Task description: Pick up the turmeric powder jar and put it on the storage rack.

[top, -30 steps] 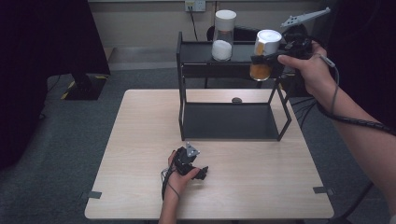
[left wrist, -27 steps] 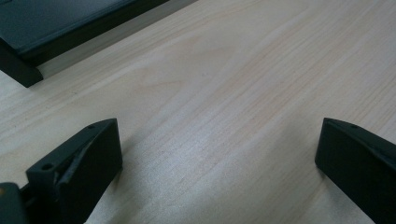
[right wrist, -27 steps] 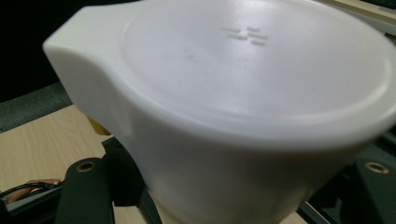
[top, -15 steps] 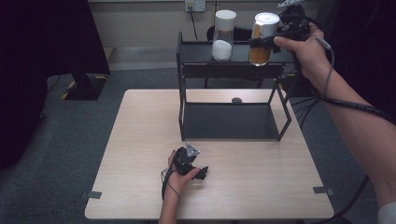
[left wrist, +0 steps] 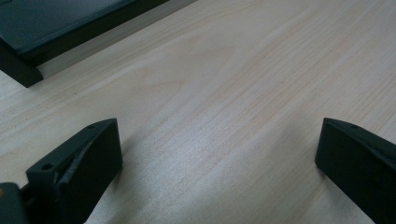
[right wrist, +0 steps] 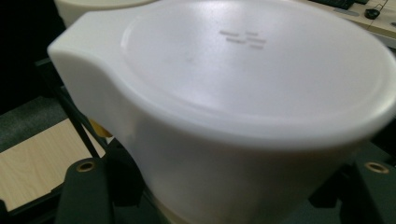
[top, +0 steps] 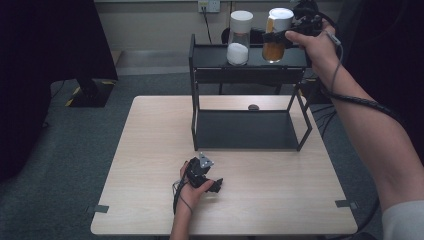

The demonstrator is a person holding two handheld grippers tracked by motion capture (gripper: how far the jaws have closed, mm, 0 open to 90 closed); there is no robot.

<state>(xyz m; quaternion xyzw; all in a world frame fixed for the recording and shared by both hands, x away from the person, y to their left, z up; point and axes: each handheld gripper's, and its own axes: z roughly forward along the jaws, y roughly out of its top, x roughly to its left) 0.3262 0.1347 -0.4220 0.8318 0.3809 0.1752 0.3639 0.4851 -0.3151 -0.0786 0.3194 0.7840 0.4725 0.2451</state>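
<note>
1. Two hand-held grippers are at work, and the near one comes first: the left hand-held gripper [top: 214, 186] lies low over the front of the desk [top: 150, 165]. It is in the same place as a second ago. In the left gripper view its jaws stand wide apart with only bare wood between them, so it is released and holds nothing.

2. Behind it the black rack [top: 248, 131] stands on the desk. Its lower shelf [top: 245, 131] is bare, and a small dark thing [top: 253, 106] that I cannot identify lies on the desk just behind it.

3. On the top shelf [top: 215, 54] a jar with white powder [top: 239, 39] stands upright, as before.

4. Farthest away is the change. The right hand-held gripper [top: 276, 36] is clenched on the amber jar [top: 275, 37], just under its white lid [right wrist: 261, 70], which is very close to the camera in the right gripper view. One second ago this jar hung at the right front edge of the rack, a little lower. Now it is higher and further in, above the top shelf and just beside the powder jar.

5. I cannot tell from the high view whether the bottom of the amber jar already touches the shelf.

6. My judgement: the carrying part is almost done. What is left is to lower the jar gently beside the powder jar, without pushing it, and then to open the jaws.
</note>
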